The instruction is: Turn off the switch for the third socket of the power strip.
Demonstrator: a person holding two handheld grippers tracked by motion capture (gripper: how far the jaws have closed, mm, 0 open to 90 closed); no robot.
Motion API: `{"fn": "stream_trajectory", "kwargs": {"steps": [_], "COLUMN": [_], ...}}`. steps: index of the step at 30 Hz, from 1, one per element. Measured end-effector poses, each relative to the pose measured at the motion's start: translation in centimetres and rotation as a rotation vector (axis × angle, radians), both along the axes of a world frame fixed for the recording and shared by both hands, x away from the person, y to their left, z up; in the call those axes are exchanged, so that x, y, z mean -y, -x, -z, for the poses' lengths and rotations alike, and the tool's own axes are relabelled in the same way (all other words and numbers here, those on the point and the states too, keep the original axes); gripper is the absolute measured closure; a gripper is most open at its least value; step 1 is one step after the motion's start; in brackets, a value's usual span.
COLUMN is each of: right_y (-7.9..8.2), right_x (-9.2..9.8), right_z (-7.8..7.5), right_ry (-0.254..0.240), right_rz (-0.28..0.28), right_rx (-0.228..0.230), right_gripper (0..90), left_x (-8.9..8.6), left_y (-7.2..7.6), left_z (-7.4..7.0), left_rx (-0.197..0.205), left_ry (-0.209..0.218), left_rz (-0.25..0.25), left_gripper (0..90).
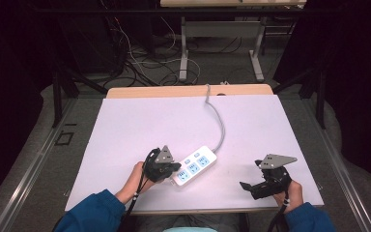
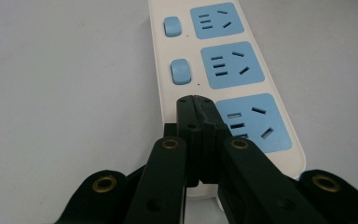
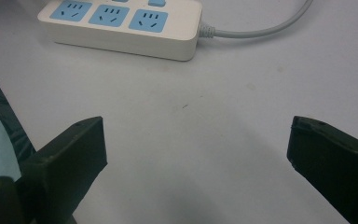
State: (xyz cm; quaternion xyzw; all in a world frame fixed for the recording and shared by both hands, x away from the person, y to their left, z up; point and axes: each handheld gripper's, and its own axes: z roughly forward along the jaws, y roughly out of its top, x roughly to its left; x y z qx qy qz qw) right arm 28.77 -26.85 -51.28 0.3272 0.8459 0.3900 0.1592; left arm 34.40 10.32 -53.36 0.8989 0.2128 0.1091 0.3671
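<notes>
On the left, the left gripper is clenched, jaws pressed together with nothing between, their tips over the power strip's near end. The strip lies near the table's middle. Well right of it, the right gripper hangs wide open, empty.

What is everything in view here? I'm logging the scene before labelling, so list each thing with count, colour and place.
power strip: one, white with blue sockets and switches, near the table's front middle
cable: one, grey, running from the strip to the table's far edge
table: one, white top with a wooden far edge
frame legs: grey, on the floor beyond the table
left gripper: one, black, jaws shut, tip over the strip's near switch side
right gripper: one, black, jaws open above bare table
sleeves: two, blue, bottom edge
</notes>
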Motion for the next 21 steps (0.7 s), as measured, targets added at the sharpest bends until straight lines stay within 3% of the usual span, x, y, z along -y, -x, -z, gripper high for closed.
{"fn": "stream_trajectory", "kwargs": {"steps": [21], "right_y": [0.04], "right_x": [0.03], "right_z": [-0.07], "right_ry": [0.006], "right_rz": [0.000], "right_rx": [-0.010], "right_gripper": [4.3], "left_x": [-0.01], "left_y": [0.03], "left_z": [0.08], "left_rx": [-0.005], "left_ry": [-0.002], "left_rz": [0.000], "left_gripper": [90.0]}}
